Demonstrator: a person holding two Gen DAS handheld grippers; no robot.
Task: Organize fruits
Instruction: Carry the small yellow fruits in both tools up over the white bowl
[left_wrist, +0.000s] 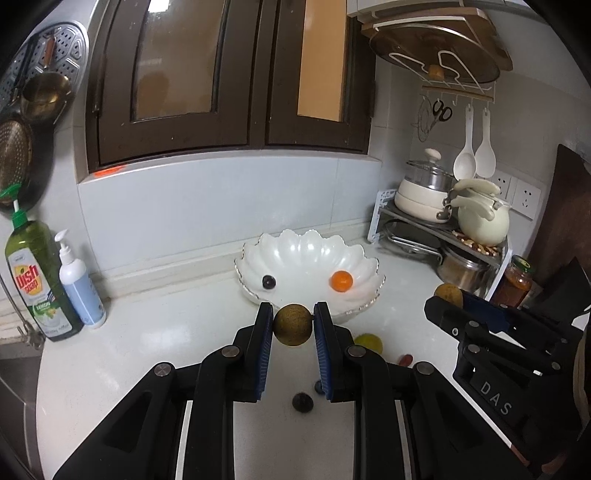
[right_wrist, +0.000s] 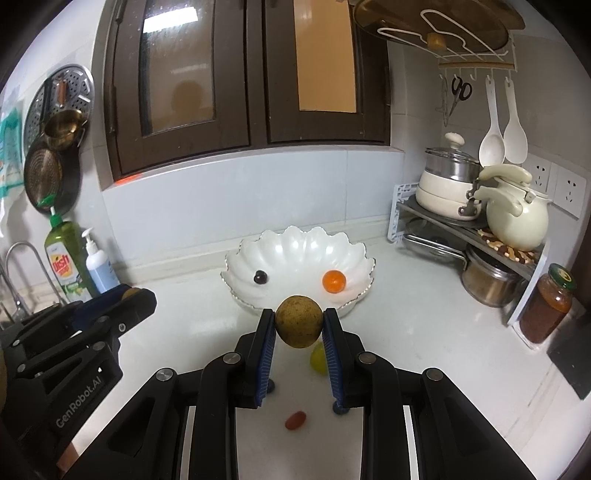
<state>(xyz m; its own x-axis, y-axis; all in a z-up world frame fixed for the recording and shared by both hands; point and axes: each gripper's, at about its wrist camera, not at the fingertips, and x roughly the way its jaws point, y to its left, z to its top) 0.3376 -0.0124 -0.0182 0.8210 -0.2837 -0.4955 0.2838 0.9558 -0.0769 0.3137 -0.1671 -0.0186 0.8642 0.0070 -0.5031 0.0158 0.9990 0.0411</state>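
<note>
Both fisheye cameras sit just behind their own jaws and look forward and slightly down across the desk (left_wrist: 147, 332) toward the back wall and window. The left wrist view stands left of the right one; each catches the other gripper at its side edge. Both share the white scalloped bowl (left_wrist: 280, 243) (right_wrist: 295, 240) at close range, the corner pot rack (left_wrist: 443, 236) (right_wrist: 461, 236) and the soap bottles (left_wrist: 33, 280) (right_wrist: 66, 266).
</note>
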